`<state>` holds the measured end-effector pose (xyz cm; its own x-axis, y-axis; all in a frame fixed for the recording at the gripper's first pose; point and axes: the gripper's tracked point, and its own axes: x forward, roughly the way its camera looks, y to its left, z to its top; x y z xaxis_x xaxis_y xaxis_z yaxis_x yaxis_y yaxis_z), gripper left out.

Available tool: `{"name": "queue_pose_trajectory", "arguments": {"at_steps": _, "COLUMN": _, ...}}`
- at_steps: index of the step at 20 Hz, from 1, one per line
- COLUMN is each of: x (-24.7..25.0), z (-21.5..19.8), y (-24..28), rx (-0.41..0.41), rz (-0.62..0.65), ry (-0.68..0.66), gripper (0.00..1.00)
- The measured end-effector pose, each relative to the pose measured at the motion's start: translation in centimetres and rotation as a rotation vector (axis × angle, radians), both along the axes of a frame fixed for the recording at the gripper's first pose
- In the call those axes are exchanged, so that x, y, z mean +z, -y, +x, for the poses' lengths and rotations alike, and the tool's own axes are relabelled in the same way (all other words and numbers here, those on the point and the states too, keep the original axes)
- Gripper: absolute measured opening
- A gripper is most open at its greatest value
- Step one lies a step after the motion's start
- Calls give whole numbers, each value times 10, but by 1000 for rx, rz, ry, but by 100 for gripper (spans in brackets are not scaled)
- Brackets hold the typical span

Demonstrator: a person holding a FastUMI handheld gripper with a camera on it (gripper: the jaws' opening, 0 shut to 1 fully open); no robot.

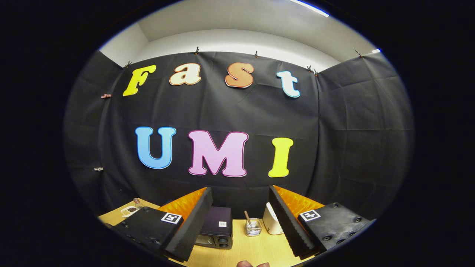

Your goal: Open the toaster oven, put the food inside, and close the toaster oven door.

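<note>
Black cloth walls close in a booth around a pale wooden table (256,248), seen from the gripper view with the camera held high and looking out level over it. The gripper (237,230) has its fingers spread wide apart with nothing between them, a stance that would suit reaching for a handle or for food. Just ahead of the left finger and partly hidden behind it stands the dark toaster oven (217,231), front knobs facing the gripper; whether its door is shut cannot be told. Beyond the gap between the fingers sits a small glass jar (253,227) holding a stick, and a white container (271,221) stands by the right finger. Off past the left finger lies a small tray (128,211), perhaps of food, beside a little bottle (138,203).
</note>
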<state>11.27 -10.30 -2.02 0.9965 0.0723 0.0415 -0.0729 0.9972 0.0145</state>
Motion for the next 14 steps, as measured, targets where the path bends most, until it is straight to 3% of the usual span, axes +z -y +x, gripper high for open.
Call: {"name": "queue_pose_trajectory", "arguments": {"at_steps": 14, "x": 2, "z": -1, "y": 2, "rx": 0, "rz": -4, "ry": 9, "gripper": 99}}
